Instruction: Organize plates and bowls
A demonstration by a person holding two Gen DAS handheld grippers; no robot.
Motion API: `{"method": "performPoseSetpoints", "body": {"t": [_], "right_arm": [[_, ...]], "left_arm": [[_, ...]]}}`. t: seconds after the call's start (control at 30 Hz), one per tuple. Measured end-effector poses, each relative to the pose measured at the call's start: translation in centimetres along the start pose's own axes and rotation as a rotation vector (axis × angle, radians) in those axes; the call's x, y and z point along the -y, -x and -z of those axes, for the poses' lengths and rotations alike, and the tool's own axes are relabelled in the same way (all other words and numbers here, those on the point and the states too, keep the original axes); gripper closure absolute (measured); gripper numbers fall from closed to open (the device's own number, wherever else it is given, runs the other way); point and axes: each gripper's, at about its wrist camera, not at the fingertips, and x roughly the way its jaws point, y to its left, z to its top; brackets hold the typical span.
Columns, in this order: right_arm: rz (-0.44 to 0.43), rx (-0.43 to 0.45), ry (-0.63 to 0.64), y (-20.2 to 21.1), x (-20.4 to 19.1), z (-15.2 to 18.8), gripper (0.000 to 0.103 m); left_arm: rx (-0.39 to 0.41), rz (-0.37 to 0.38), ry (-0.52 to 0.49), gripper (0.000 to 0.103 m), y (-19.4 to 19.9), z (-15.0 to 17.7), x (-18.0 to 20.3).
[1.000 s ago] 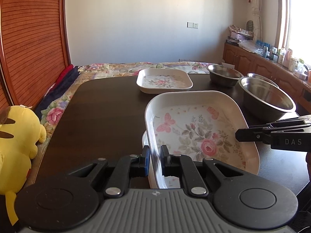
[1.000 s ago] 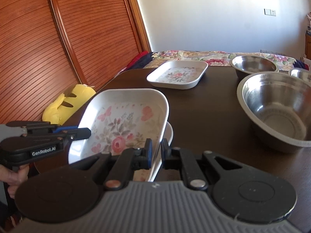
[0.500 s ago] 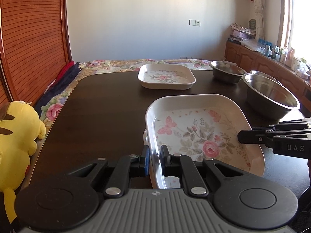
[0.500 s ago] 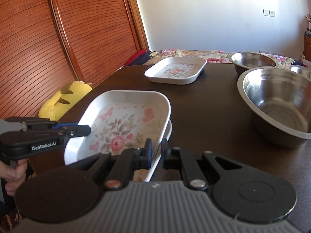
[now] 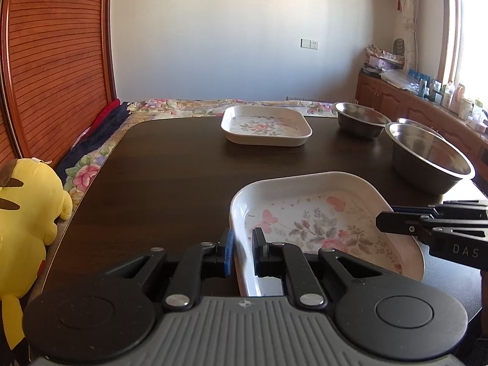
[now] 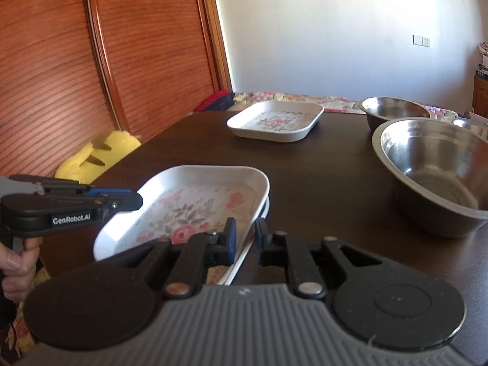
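1. The left claw [image 5: 243, 251] and right claw [image 6: 245, 239] each pinch a rim of the white flowered square plate [image 5: 320, 219].
2. The plate has come lower, near the dark bench's [image 5: 170, 167] near edge.
3. It looks nearly set down.

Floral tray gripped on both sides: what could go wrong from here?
1. Both the left gripper and the right gripper pinch only the thin rim of the white floral rectangular tray; uneven motion could make it slip or tilt.
2. The large stainless steel bowl sits close on the right; swinging the tray could knock it.
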Motion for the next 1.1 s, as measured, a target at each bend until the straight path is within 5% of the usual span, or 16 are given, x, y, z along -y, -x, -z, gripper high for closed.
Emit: {"method": "performPoseSetpoints", "body": {"t": [0.3,0.77,0.87,1.1], "right_arm": [[0.004,0.073,-0.006,0.9,0.5,0.7,0.086],[0.007,0.128,0.005,1.9,1.9,-1.8,0.062],[0.003,0.12,-0.004,1.5,2.7,-3.0,0.045],[0.001,0.097,0.018,0.0,4.2,-6.7,0.039]], "left_arm": [[0.033,0.012,0.015,0.083,0.0,-0.1,-0.5],[0.109,-0.027,-0.035,0.032,-0.9,-3.8,-2.1],[0.124,-0.041,-0.042,0.021,-1.6,-5.0,-2.3],[0.133,-0.016,-0.098,0.011,-3.6,-8.0,-1.9]]}}
